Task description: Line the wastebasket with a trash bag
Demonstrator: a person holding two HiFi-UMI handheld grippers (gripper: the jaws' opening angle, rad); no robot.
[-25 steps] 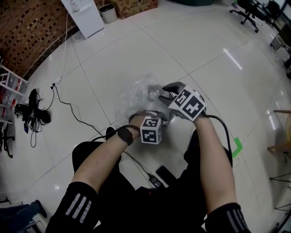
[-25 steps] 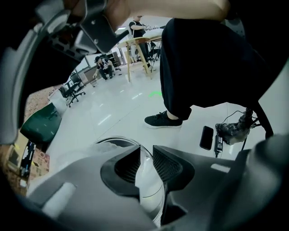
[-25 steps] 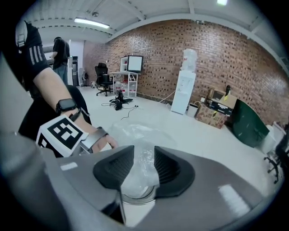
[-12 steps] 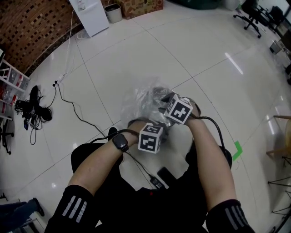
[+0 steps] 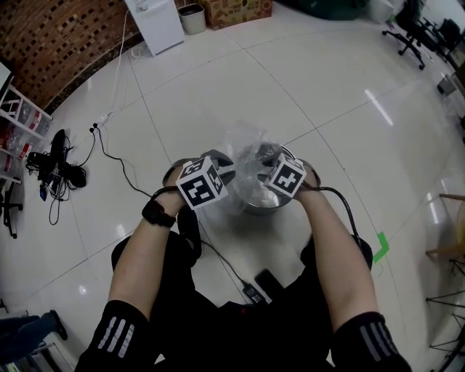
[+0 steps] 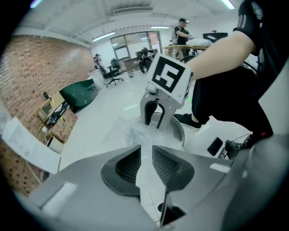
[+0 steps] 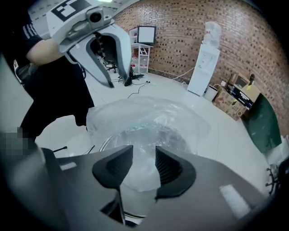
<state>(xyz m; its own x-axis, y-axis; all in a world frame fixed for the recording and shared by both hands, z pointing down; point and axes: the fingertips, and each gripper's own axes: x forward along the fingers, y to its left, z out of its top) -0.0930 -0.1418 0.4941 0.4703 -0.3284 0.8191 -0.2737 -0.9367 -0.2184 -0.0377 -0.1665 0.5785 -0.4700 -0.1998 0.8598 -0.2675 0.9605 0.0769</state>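
Wastebasket [image 5: 258,208] on floor, just ahead of the person's legs. Trash bag [image 5: 245,145] in it, bunched above the rim. 2 grippers: left gripper [image 5: 224,166] at basket's left side, right gripper [image 5: 263,155] over basket, bag between its jaws. Phone [image 5: 267,280] behind basket; cables [image 5: 109,154] far left.

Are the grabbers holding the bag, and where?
Nothing is gripped. The left gripper is empty. On the right gripper the jaws have just been opening; the trash bag lies loosely between them, above the wastebasket, unpinched.

Office with swivel chairs [image 5: 405,16], brick wall [image 5: 51,43]
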